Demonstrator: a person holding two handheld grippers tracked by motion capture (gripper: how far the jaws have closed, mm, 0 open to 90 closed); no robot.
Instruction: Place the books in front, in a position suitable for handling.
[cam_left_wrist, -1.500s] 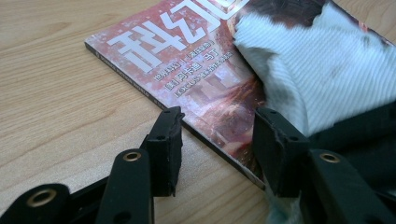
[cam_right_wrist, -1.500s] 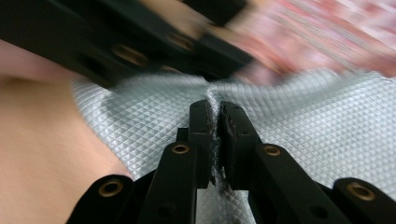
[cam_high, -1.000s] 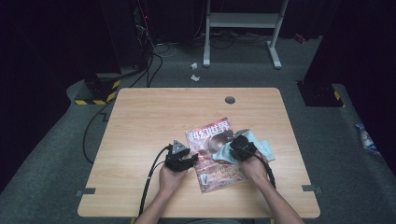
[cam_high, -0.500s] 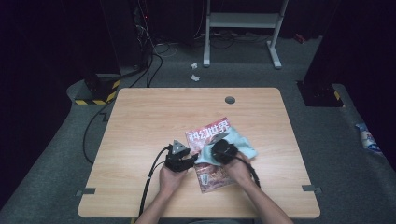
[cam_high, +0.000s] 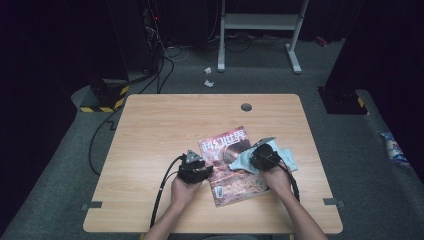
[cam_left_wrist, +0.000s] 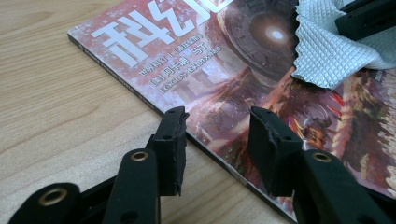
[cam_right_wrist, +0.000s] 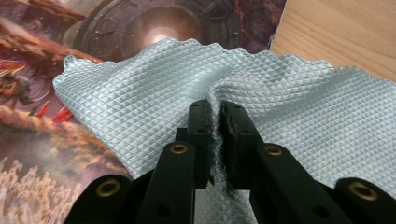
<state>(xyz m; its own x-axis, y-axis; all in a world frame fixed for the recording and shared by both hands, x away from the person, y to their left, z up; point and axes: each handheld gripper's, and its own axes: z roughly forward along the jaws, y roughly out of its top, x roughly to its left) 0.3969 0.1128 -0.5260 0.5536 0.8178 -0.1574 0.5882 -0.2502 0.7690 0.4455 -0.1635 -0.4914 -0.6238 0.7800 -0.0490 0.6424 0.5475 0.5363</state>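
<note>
Cloth pinched over a magazine cover at a wooden table

A person's right gripper (cam_right_wrist: 214, 116) has its jaws clamped on a fold of the pale blue waffle-weave cloth (cam_right_wrist: 140, 98), which lies across the right half of the magazine (cam_high: 232, 165) and spills off its right edge onto the table (cam_high: 165, 125). The left gripper (cam_left_wrist: 217, 135) sits at the magazine's left edge, its jaws apart and straddling the spine, one jaw over the bare wood just beside the cover, the other over the printed cover; they have just been closing a little, and whether they touch the magazine cannot be told. The magazine lies flat, tilted, on the near half of the table
</note>
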